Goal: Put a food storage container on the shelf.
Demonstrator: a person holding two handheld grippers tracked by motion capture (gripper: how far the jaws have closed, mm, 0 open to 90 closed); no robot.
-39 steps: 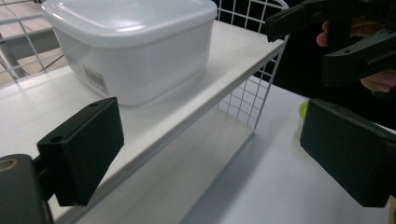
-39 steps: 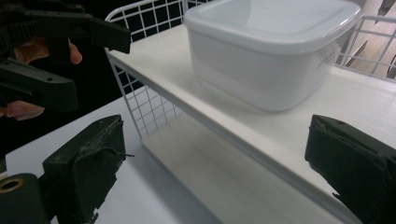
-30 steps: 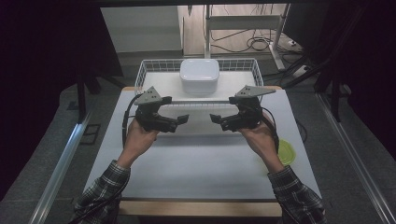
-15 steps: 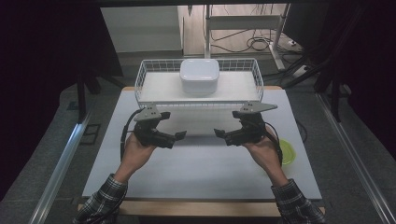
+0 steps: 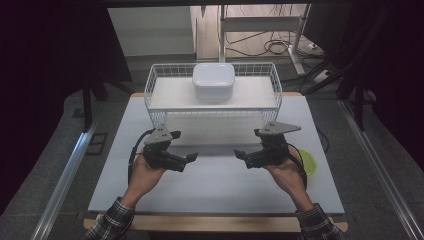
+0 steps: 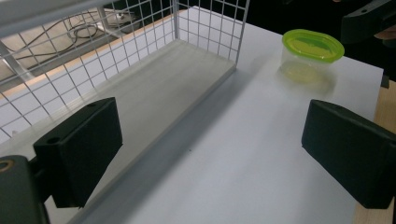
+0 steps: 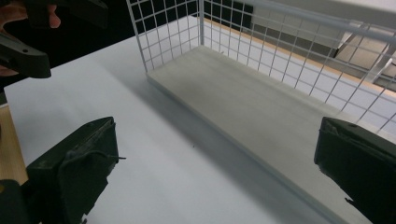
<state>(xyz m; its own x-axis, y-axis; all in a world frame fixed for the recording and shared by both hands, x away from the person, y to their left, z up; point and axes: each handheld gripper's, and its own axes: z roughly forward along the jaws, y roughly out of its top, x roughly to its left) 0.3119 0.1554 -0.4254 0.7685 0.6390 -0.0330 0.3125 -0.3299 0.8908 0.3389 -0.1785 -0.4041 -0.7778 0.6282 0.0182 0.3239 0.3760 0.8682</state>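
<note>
The white surface point(image 5: 215, 195) lies under both tools. The wire basket point(image 5: 155, 85), holding the white box point(image 5: 214, 81), stands ahead of them. The green-lidded container point(image 6: 312, 52) sits just right of the right tool point(image 5: 241, 156). Both this and the left tool point(image 5: 189, 161) have jaws wide apart, empty. Approach the container slowly, jaws level around its lid.

Bright table, dark surroundings, soft focus

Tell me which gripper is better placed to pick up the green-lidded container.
Probably the right gripper: the green-lidded container sits just beside that hand, while the left gripper is farther off. Both are open and empty.
</note>
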